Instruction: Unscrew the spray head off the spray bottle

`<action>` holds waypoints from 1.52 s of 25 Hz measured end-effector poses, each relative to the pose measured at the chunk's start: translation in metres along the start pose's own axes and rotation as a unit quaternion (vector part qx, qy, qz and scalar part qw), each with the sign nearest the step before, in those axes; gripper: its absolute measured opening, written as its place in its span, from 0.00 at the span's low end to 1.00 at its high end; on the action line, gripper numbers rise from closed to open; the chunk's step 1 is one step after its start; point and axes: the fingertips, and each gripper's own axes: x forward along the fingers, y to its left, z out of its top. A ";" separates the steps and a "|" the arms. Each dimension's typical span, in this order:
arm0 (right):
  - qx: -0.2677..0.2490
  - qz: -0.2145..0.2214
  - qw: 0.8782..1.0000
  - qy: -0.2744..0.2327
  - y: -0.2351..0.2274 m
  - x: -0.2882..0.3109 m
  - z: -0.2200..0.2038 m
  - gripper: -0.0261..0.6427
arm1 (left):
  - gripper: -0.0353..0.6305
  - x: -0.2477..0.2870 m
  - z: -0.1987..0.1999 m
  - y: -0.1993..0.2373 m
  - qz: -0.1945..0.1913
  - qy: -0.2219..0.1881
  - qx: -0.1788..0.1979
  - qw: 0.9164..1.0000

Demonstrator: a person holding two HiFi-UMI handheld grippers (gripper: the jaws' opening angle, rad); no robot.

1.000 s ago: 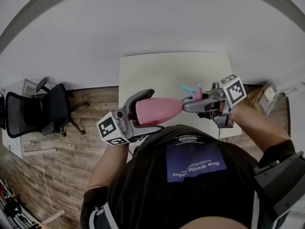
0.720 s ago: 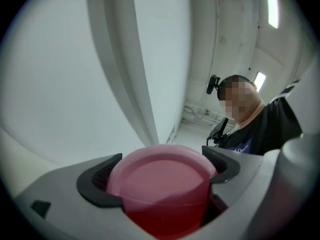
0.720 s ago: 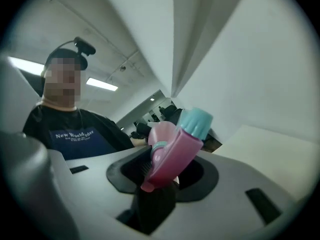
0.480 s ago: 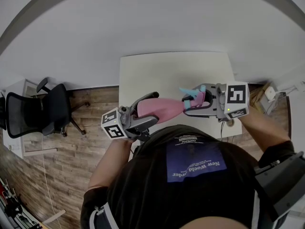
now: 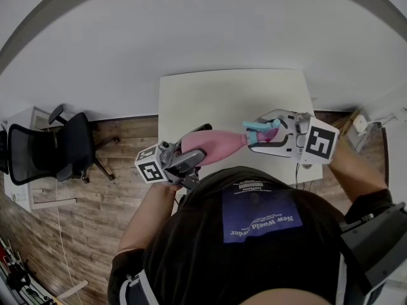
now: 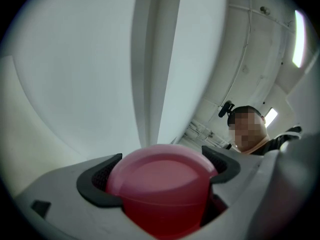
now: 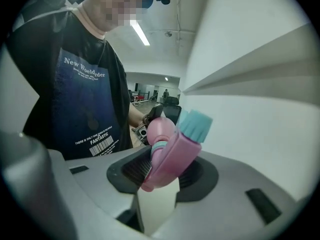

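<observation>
Currently, the pink spray bottle (image 5: pixel 215 143) lies level in the air above the near edge of the white table (image 5: pixel 216 97), touching nothing but the two tools. Left gripper (image 6: pixel 160 170): jaws clamped on the bottle's rounded base, one dark pad on each side. Right gripper (image 7: pixel 162 171): jaws closed on the pink spray head (image 7: pixel 175 154), which sits tilted across the pads, its teal nozzle (image 7: pixel 196 125) projecting beyond them. Judged risks: the slanted hold on the head may slip when turned, the pads skidding round without loosening the thread; the smooth base may rotate within the left pads, so bottle and head turn together; once the thread frees, any liquid inside could spill from the level neck.
</observation>
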 end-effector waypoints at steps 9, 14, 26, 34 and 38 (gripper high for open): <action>0.073 -0.034 0.995 -0.059 -0.018 -0.038 0.005 0.24 | 0.82 -0.008 0.017 0.003 0.009 -0.036 0.004 0.999; 0.112 -0.072 0.986 -0.101 -0.037 -0.064 0.010 0.24 | 0.82 -0.014 0.038 0.000 0.012 -0.075 0.004 0.997; 0.226 -0.125 0.940 -0.222 -0.049 -0.086 -0.006 0.24 | 0.82 -0.040 0.063 0.005 0.023 -0.155 0.028 0.987; 0.297 -0.173 0.883 -0.320 -0.070 -0.111 -0.011 0.24 | 0.82 -0.049 0.084 -0.001 0.018 -0.217 0.040 0.975; 0.314 -0.197 0.857 -0.357 -0.075 -0.131 -0.013 0.24 | 0.82 -0.048 0.088 -0.004 0.018 -0.239 0.044 0.970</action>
